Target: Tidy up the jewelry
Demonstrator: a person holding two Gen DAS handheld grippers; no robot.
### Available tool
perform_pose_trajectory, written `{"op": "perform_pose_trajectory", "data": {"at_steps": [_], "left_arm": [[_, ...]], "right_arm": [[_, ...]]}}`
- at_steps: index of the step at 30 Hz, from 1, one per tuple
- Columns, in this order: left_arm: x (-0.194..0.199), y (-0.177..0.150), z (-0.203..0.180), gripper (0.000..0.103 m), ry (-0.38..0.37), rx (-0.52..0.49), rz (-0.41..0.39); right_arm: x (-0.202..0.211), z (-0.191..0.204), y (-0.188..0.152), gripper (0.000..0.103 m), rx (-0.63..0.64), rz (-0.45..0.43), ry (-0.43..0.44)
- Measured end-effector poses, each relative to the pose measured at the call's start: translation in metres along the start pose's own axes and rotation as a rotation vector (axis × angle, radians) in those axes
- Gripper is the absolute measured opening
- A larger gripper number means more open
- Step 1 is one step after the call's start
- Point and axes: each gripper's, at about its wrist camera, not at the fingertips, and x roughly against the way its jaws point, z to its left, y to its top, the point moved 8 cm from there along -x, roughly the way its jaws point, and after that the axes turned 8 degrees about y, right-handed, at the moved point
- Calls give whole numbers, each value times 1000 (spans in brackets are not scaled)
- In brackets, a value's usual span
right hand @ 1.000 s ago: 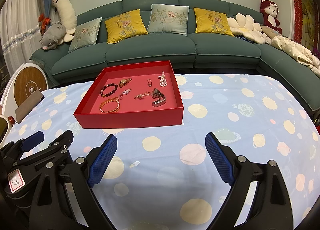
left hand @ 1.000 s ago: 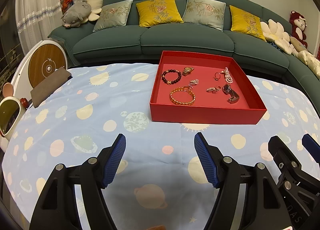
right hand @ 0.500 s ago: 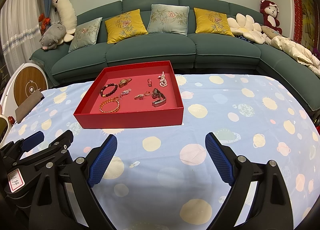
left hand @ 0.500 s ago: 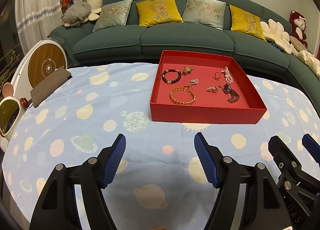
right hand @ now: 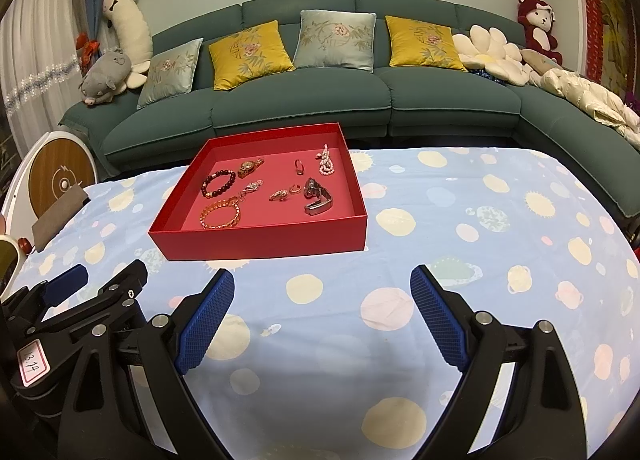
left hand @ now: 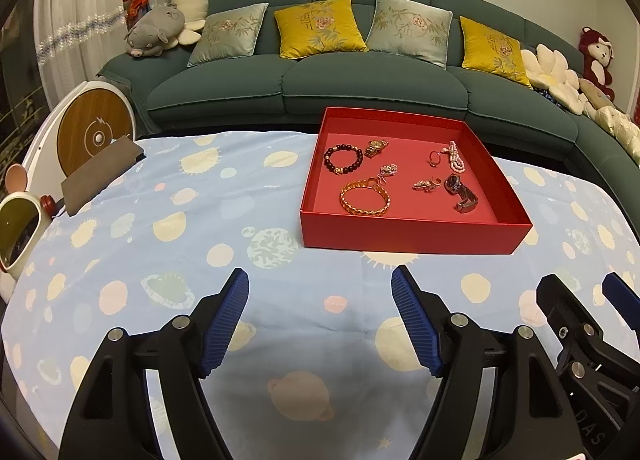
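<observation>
we hold both tongs low over the spotted tablecloth (left hand: 168, 196), side by side, short of the red tray (left hand: 408, 237). the left gripper (left hand: 320, 320) has its blue pads spread wide with nothing between them, and the right gripper (right hand: 322, 318) is spread just as wide and empty too.

all the jewelry we can see lies inside the tray, each piece mostly apart from the others: a dark bead bracelet (left hand: 343, 159) and a gold watch (left hand: 376, 147) toward the back left, a gold chain bracelet (left hand: 365, 198) in front of them, a pearl strand (left hand: 456, 156) at the back right, a dark wristwatch (left hand: 461, 191) near the right wall, and small rings and charms between.

this fits either a tray waiting to be sorted or one already laid out, so we would not commit to a piece. if we do reach in, we judge it best to come over the front wall from above, pinch a bracelet across its band rather than its hollow, and keep the other tong clear of the neighbours.
</observation>
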Motion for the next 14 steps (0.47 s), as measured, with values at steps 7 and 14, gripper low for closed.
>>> {"op": "perform_pose_trajectory", "data": {"at_steps": [7,14], "left_arm": [[-2,0,-1,71,-5,-1,7],[-6,-3,0,71,-15,16,35]], "right_arm": [[0,-1,0,87,2,3,-7],[0,-1,0,87,11,2,-10]]}}
